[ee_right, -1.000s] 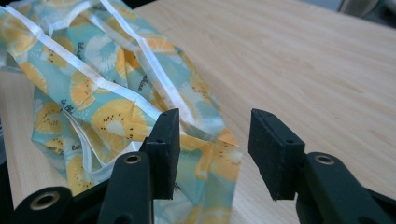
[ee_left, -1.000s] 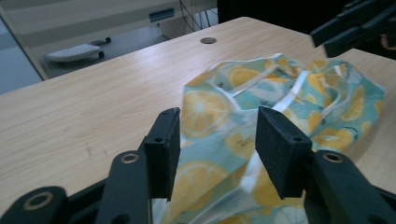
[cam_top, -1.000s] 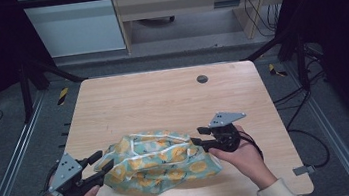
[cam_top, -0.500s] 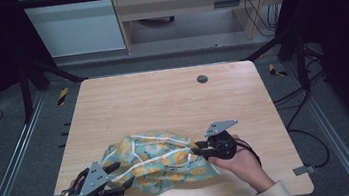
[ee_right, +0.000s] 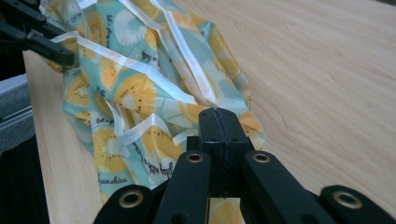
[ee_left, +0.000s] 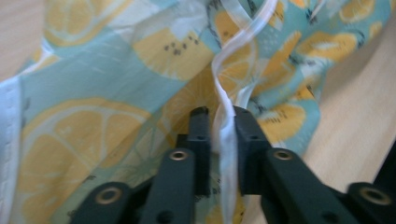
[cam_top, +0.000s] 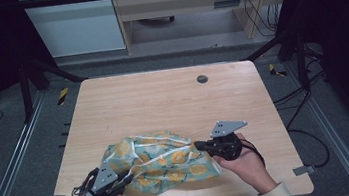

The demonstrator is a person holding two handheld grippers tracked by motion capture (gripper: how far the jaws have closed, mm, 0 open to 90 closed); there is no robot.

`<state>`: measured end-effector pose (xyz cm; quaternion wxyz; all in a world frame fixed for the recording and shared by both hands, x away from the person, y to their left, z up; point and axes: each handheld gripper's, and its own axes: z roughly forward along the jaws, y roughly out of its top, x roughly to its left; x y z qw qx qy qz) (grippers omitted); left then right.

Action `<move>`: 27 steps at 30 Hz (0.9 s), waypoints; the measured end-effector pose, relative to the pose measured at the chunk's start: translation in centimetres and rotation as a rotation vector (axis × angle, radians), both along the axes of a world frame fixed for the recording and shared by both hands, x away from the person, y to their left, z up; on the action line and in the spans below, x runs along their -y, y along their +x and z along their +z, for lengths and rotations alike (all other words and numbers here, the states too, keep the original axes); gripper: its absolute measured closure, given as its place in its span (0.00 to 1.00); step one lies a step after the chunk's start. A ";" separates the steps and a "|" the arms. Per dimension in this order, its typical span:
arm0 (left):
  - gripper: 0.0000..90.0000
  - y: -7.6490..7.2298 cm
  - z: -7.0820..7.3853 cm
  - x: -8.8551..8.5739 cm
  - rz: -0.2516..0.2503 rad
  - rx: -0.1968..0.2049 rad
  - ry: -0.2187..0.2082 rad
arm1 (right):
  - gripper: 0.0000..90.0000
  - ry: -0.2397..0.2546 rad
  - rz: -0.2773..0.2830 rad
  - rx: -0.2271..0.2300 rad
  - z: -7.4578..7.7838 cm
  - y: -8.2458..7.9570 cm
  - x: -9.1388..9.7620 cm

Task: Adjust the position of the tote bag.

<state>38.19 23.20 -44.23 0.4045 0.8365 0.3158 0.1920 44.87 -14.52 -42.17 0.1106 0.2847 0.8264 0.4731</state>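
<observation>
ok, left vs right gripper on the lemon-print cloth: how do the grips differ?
Left gripper pinches a white ribbon trim; its jaws have just been closing and a sliver of trim shows between them. Right gripper has its jaws pressed flat together on the edge of the crumpled teal cloth with yellow lemon print. Left sits at the cloth's near left corner, right at its right end. Both are clamped on the same cloth.

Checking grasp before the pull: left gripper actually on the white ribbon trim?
Touching. The left gripper view shows the left gripper with its jaws just closing, pinching the white ribbon trim of the lemon-print cloth from both sides.
</observation>
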 end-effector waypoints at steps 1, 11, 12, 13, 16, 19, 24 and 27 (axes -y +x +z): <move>0.93 -0.1 0.3 -0.2 0.005 0.017 -0.019 | 1.00 0.005 0.001 0.008 0.3 0.0 0.1; 0.94 -0.8 0.8 -1.1 -0.109 -0.017 -0.046 | 1.00 0.004 0.062 0.052 1.8 -3.3 0.6; 0.94 -0.5 0.3 -1.0 -0.140 -0.060 -0.029 | 1.00 -0.001 0.072 0.048 1.5 -3.6 0.6; 0.94 -0.3 -0.2 -0.8 -0.147 -0.079 -0.004 | 1.00 -0.005 0.083 0.044 1.2 -4.0 0.6; 0.94 0.0 -1.3 -0.2 -0.151 -0.107 0.107 | 1.00 -0.016 0.104 0.022 -0.3 -4.8 0.5; 0.94 0.1 -1.2 -0.5 -0.096 -0.080 0.156 | 1.00 -0.045 0.100 -0.020 -2.1 -5.4 0.5; 0.94 0.6 -1.9 -0.7 -0.059 -0.106 0.163 | 1.00 -0.156 0.093 -0.072 -4.2 -5.3 -0.1; 0.94 0.8 -2.2 -0.2 -0.064 -0.110 0.200 | 1.00 -0.171 0.089 -0.077 -4.4 -5.1 -0.4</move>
